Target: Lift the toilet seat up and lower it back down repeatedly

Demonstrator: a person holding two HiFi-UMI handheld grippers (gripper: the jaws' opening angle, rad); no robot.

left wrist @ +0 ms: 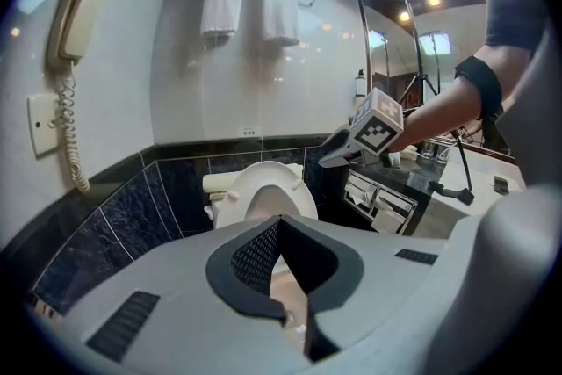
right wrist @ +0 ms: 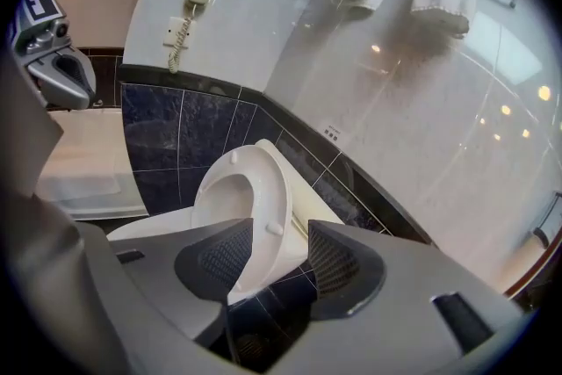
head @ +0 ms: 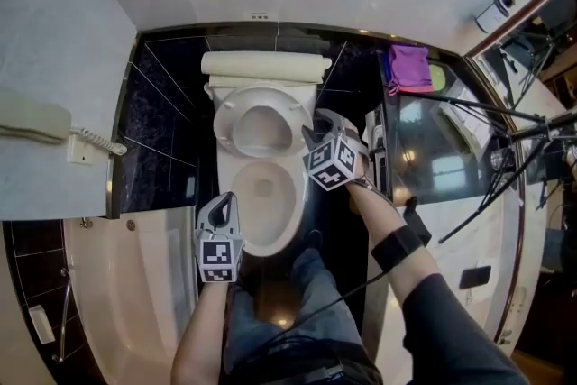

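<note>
The white toilet seat stands raised, leaning back against the cistern, with the bowl rim bare below it. My right gripper is at the seat's right edge. In the right gripper view its jaws are open, and the seat's rim passes between the pads without being pinched. My left gripper hovers by the bowl's front left, apart from it. Its jaws meet at the tips with nothing in them and point at the seat.
A wall phone hangs at the left above a bathtub. At the right is a counter with a purple cloth and tripod legs. Two towels hang on the wall above the toilet. Dark tiles surround the cistern.
</note>
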